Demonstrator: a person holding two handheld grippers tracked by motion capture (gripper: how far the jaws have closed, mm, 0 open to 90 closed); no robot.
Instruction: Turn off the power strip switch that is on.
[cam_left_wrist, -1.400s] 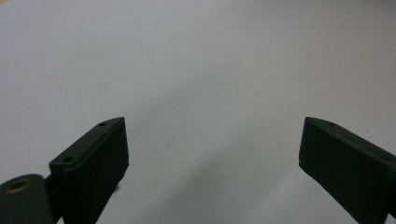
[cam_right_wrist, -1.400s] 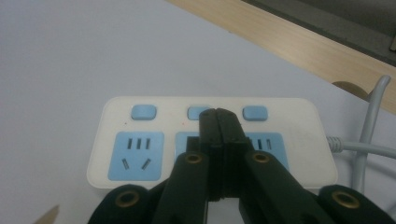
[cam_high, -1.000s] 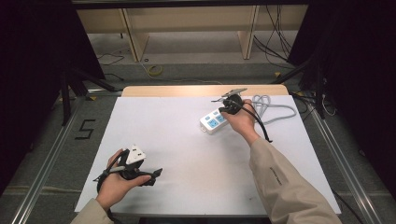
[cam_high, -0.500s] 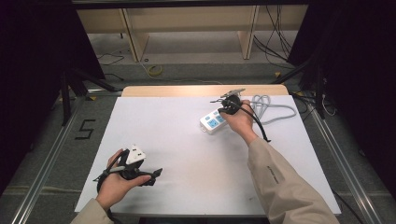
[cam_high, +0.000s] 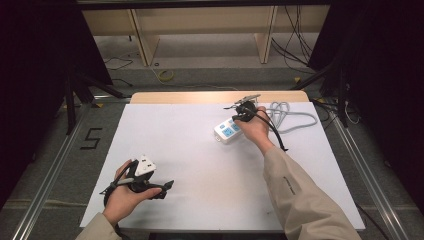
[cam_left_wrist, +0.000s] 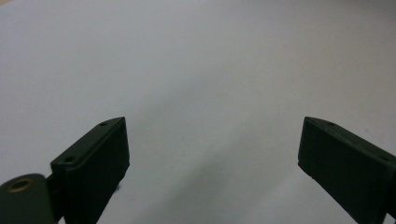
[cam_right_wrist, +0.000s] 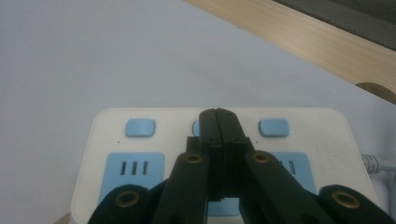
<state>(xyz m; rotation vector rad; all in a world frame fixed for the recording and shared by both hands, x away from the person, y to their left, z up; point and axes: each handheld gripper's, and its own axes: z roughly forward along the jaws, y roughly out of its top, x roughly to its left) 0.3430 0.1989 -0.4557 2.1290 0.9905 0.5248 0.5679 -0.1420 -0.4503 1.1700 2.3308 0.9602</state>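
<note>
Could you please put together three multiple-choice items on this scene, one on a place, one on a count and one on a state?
1. Where does the power strip lie on the table?
A. toward the far right part, by the right gripper
B. at the near left corner
C. in the person's left hand

2. How many blue buttons line the strip's far edge in the right gripper view?
A. one
B. three
C. five

3. How do the right gripper's jaws stand?
A. wide open
B. closed together, tips over the middle button
C. clamped on the cable

Answers: 1 A, the high view shows it under the right hand. 2 B, two show fully and the jaw tips partly cover the middle one. 3 B, the jaws meet with no gap.
</note>
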